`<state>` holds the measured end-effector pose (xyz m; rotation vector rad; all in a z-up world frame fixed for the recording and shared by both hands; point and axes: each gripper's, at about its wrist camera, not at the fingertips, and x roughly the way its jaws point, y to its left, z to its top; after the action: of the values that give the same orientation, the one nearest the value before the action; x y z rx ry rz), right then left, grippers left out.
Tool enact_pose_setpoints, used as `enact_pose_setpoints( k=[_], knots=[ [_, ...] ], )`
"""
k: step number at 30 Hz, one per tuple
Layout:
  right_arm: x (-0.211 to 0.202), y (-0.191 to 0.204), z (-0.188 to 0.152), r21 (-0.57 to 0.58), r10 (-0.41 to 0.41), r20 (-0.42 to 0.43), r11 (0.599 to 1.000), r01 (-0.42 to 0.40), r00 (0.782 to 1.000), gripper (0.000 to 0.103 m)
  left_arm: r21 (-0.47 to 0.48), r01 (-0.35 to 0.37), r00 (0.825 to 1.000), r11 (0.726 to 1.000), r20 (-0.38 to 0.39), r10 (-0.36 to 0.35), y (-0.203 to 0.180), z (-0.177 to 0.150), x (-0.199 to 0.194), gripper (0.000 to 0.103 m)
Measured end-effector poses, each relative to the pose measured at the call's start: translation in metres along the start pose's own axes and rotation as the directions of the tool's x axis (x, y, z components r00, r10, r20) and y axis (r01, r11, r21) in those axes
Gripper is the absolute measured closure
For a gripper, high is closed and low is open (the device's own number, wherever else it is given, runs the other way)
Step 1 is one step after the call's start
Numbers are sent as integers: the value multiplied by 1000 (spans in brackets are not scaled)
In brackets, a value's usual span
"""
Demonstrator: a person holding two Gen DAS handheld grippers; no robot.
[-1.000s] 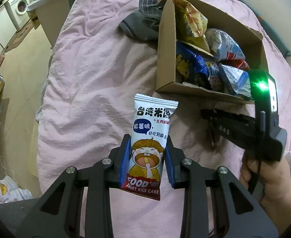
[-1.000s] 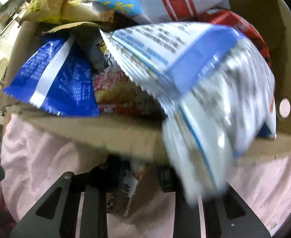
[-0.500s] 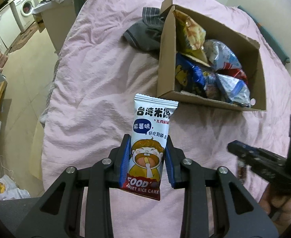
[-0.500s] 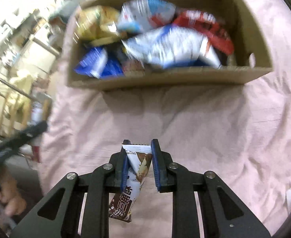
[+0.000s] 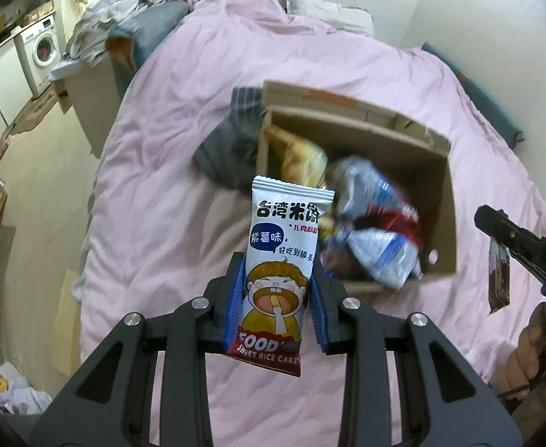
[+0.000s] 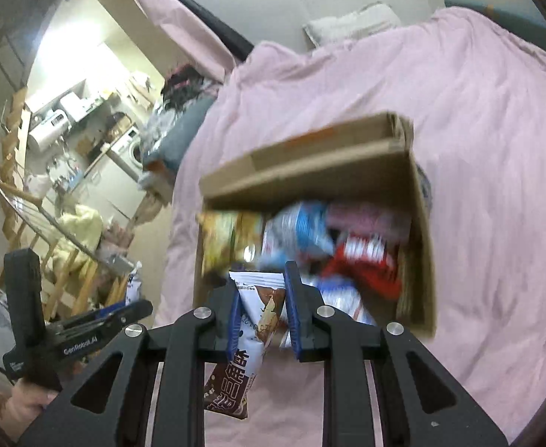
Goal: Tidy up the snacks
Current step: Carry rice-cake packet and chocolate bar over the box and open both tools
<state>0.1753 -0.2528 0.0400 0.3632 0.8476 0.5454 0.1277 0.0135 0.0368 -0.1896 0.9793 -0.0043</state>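
My left gripper [image 5: 277, 260] is shut on a white sweet rice cake packet [image 5: 280, 275] with a cartoon child, held upright in front of the cardboard box [image 5: 446, 201]. The box lies on the pink bedcover and holds several snack bags [image 5: 373, 231]. My right gripper [image 6: 261, 279] is shut on a brown-and-white chocolate snack packet [image 6: 250, 335] that hangs down between its fingers. In the left wrist view the right gripper [image 5: 496, 231] shows at the right edge with that brown packet [image 5: 498, 279] dangling. In the right wrist view the box [image 6: 418, 223] lies just beyond the fingertips.
Pink bedcover [image 5: 168, 171] spreads around the box. A grey garment [image 5: 232, 141] lies at the box's left side. A pillow [image 5: 325, 15] is at the head of the bed. Left of the bed are floor, a bin [image 5: 86, 85] and a washing machine [image 5: 44, 48].
Both grippers rose and drew back from the box, each keeping its packet. The right gripper came out from the box's front edge, and the whole box now shows in both views.
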Motion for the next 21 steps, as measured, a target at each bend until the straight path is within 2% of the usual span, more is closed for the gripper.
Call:
enact_pose_setpoints(
  k=[5,9,17,21],
  knots=[
    [0,-17,28,-4,19,54,1000,-19,998,81,37,-4,1000,999,14,4,-28,32,19,75],
    [20,-40,32,49,6,24,999,-7,1000,81,77,-6,1000,997,11,5,-55,48,44,75],
    [49,-53,29,26,-146,-2,989,146,989,81,106,5,999,994,-47,0,-94,51,94,75],
    [56,-59,25,41,-168,-36,985,170,985,81,85,18,998,996,-66,-12,-101,49,108,75]
  ],
)
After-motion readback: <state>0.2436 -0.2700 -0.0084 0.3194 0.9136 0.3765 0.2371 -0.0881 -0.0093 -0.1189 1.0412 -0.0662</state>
